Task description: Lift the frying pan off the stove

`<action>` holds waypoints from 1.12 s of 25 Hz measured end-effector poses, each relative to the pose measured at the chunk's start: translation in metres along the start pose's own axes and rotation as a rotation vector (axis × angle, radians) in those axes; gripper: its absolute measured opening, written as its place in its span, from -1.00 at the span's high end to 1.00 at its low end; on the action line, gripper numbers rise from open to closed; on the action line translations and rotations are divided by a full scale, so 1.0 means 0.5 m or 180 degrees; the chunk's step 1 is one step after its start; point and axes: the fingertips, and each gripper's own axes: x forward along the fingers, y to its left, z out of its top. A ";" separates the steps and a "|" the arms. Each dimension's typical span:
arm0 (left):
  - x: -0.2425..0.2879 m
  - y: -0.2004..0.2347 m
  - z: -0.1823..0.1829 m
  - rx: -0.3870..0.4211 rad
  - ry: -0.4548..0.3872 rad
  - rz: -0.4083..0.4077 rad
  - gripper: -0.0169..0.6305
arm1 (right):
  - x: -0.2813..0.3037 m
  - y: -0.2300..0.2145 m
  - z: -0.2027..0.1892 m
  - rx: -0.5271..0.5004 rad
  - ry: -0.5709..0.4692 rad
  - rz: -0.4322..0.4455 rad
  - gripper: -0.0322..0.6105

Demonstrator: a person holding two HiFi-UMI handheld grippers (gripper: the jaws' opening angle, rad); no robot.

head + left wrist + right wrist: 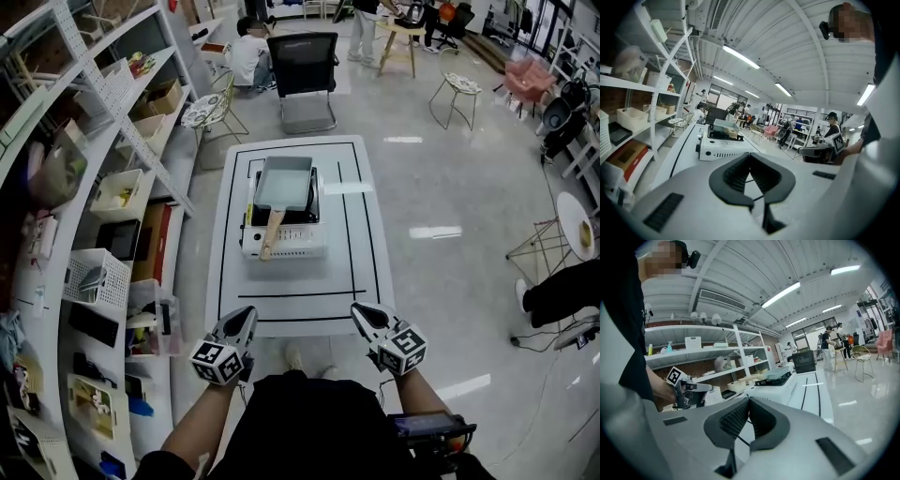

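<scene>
Well short of the stove (292, 244) on the table (367, 281), left gripper (249, 312) and right gripper (357, 310) hang, fingers clenched on nothing; the frying pan (284, 182) atop it looks rigid, weighty, best grasped by its near-pointing wooden handle (272, 234).

The frying pan (284, 183) covers the burner of the stove (286, 241), and the pan's inside is too small to tell. The person's dark torso (309, 427) hides the floor at the near end of the desk (366, 281), and both forearms (197, 433) run off the bottom edge. Beside the right one sits a dark device (427, 429) I cannot identify. The shelf rack (84, 187) is cut by the left edge, its boxes too small to read. A person's leg (562, 291) and a round table (579, 225) are cut by the right edge. In the left gripper view the right claw (804, 151) shows small, its jaw state unreadable there.
</scene>
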 end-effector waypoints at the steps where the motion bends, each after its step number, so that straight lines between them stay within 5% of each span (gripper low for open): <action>1: 0.000 -0.004 -0.002 0.0025 0.0012 0.0010 0.92 | -0.005 -0.003 0.000 -0.0001 -0.0012 0.0004 0.82; 15: 0.007 -0.031 -0.009 0.0043 0.0098 0.0036 0.92 | -0.005 -0.018 -0.010 0.0136 -0.0042 0.0069 0.82; 28: 0.007 0.106 -0.004 -0.0051 0.0129 -0.0101 0.92 | 0.131 0.013 -0.006 0.0087 0.0089 -0.0050 0.82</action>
